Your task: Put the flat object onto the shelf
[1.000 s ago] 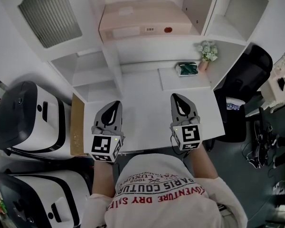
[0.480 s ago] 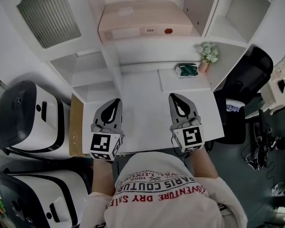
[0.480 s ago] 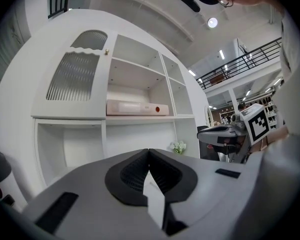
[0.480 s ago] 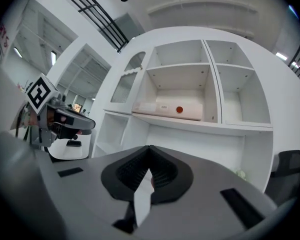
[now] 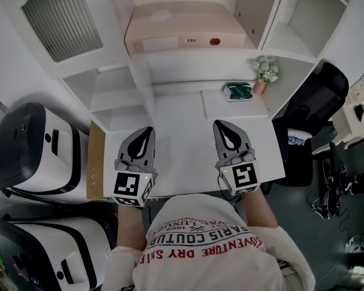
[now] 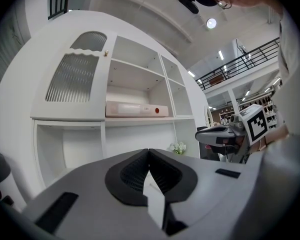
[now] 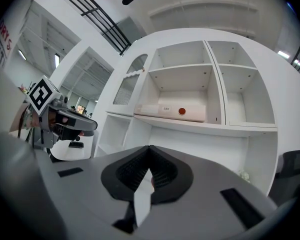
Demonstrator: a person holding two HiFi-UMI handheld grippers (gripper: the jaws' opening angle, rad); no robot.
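Note:
A flat pale pink box (image 5: 185,32) lies on the middle shelf of the white shelf unit (image 5: 139,77); it also shows in the left gripper view (image 6: 136,109) and the right gripper view (image 7: 172,111). My left gripper (image 5: 147,131) hovers over the white desk (image 5: 182,120), shut with nothing in it, its tips (image 6: 148,151) pointing at the shelves. To its right, my right gripper (image 5: 220,124) is level with it, also shut and empty, and its tips (image 7: 150,148) meet below the box. Both stand well short of the shelf.
A small flower pot (image 5: 265,71) and a green object (image 5: 238,90) sit at the desk's back right. A black chair (image 5: 315,102) stands to the right. Black-and-white machines (image 5: 30,156) and a cardboard strip (image 5: 96,162) are on the left.
The right gripper has drifted very slightly to the left. Otherwise nothing has visibly changed.

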